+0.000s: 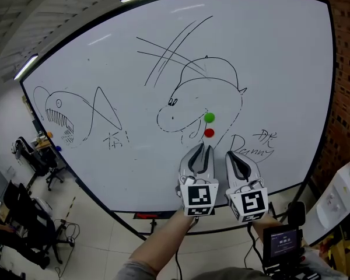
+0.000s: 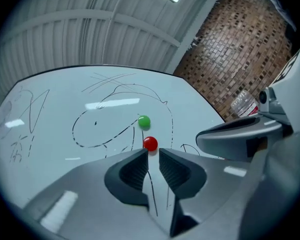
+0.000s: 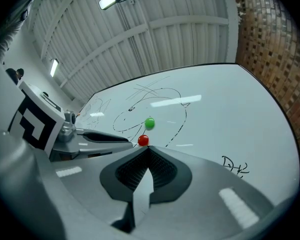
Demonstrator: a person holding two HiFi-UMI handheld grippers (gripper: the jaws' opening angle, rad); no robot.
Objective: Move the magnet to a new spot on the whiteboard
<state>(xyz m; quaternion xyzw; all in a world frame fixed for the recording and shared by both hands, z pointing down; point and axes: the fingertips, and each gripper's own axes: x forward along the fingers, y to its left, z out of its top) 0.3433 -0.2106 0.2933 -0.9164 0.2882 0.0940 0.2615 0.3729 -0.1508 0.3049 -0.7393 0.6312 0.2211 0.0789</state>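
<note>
Pointing up at the whiteboard (image 1: 105, 57), the two grippers sit side by side near its lower edge in the head view, each with its marker cube toward the camera. The left gripper (image 1: 202, 149) has its jaws a little apart, and only bare board with a marker line shows in the gap; it holds nothing. In the left gripper view the red magnet (image 2: 150, 143) sits on the board just beyond the tips of the left gripper (image 2: 153, 152), in line with the gap and not between the pads; whether it touches a tip cannot be told. The right gripper (image 1: 236, 156) lies just to the right of the left one, and the right gripper view shows its jaws pressed together with nothing in them (image 3: 149, 148).

The red magnet (image 1: 209, 133) clings to the board's lower middle, on the outline of a drawn animal head (image 1: 192, 98). The green magnet (image 1: 209, 117) sits straight above it, near but apart. A drawn fish with teeth (image 1: 61, 112) fills the board's left side, and scribbled writing (image 1: 254, 144) stands right of the grippers. A brick wall (image 1: 347, 69) rises beyond the board's right edge
</note>
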